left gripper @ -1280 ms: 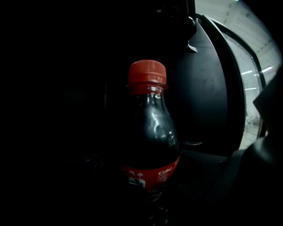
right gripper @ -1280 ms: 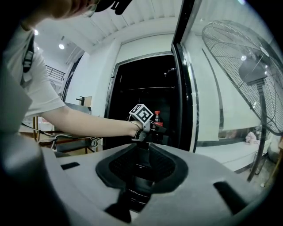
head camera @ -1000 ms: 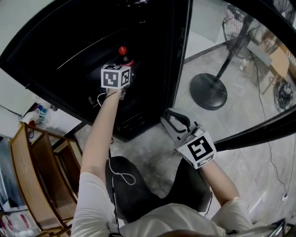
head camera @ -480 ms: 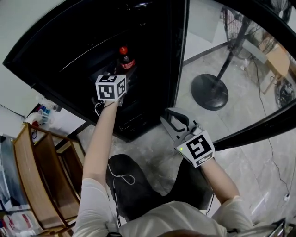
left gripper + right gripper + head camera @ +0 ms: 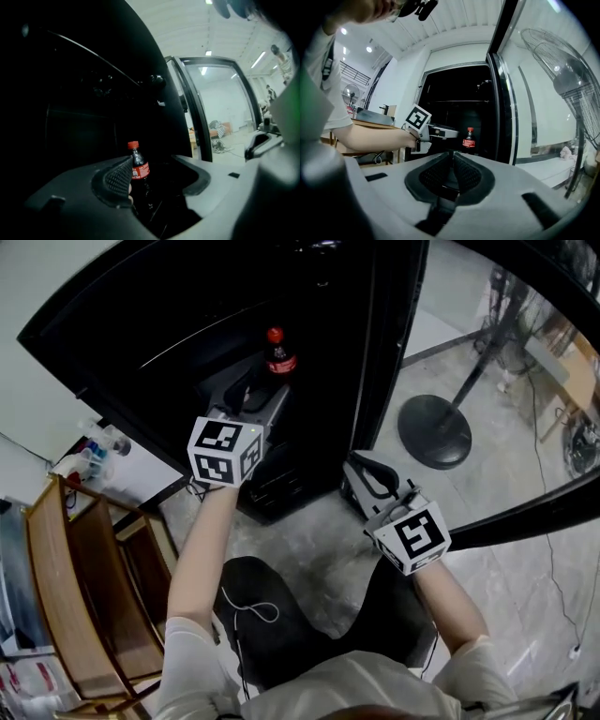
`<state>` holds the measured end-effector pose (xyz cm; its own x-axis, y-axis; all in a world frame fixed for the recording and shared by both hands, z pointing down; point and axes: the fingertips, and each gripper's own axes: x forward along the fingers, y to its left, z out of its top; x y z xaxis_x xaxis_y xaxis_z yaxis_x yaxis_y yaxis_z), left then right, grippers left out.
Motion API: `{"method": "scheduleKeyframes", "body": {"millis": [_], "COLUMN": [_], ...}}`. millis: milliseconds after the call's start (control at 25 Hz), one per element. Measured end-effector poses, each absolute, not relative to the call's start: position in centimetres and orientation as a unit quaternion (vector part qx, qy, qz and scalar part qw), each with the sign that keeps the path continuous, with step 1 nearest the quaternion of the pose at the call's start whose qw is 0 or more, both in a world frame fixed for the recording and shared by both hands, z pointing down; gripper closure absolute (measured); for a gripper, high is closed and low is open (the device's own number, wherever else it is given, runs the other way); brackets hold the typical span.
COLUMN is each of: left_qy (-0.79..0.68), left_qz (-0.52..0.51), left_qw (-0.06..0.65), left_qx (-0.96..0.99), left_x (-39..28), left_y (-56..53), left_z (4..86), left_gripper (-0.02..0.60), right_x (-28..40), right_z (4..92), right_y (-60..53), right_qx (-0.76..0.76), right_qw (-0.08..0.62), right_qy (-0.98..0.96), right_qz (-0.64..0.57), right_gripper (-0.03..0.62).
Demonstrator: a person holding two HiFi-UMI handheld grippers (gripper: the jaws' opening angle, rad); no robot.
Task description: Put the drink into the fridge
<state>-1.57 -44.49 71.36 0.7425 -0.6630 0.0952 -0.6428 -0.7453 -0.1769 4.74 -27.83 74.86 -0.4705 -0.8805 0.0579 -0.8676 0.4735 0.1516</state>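
Finds the cola bottle (image 5: 275, 352) upright inside the fridge (image 5: 169, 306), upper centre of frame, straight ahead of the nearer left gripper (image 5: 157, 180); closes its spread jaws on nothing; holds right gripper (image 5: 452, 174) pressed together, empty, lower right

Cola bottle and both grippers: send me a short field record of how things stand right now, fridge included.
bottle: cola bottle upright inside the fridge, red cap on
fridge door: glass door open, swung out to the right
left gripper: left gripper in front of the bottle, not touching it; jaws apart and closing, nothing between the pads
right gripper: right gripper low by the door, jaws together, empty
nearby: pedestal fan on the floor behind the door
task state: drink is in the fridge, door not yet shut
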Motion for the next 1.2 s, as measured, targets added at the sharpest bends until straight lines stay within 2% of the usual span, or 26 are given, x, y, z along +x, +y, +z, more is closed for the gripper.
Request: {"method": "scheduleKeyframes", "body": {"millis": [120,280,400,600,840,1200], "left_qy": [0.352,0.365,0.351,0.339,0.367,0.431], "left_qz": [-0.071,-0.067,-0.078,-0.099,-0.103,-0.112], "left_qw": [0.087,0.142,0.141,0.059,0.001,-0.031], "left_qx": [-0.929,-0.918,-0.922,-0.934,-0.925,-0.895], "left_x": [-2.6,-3.8,-4.0,-4.0,-4.5,-5.5], "left_y": [-42.8,-42.3,-40.4,-36.6,-32.2,-21.7], "left_z": [71.4,70.9,69.8,66.8,59.7,46.0], "left_gripper": [0.390,0.517,0.561,0.574,0.574,0.574], "right_x": [4.5,3.5,2.0,1.2,4.3,9.0], "right_z": [74.1,72.2,69.5,64.0,57.7,43.5], "right_y": [-28.7,-30.0,-29.7,-28.7,-26.5,-19.6], "right_qx": [0.522,0.526,0.516,0.484,0.474,0.463], "right_qw": [0.055,0.050,0.047,0.078,0.102,0.125], "right_qy": [-0.849,-0.845,-0.850,-0.869,-0.875,-0.877], "right_qz": [-0.065,-0.085,-0.089,-0.074,-0.015,0.039], "right_gripper": [0.585,0.594,0.595,0.595,0.595,0.594]}}
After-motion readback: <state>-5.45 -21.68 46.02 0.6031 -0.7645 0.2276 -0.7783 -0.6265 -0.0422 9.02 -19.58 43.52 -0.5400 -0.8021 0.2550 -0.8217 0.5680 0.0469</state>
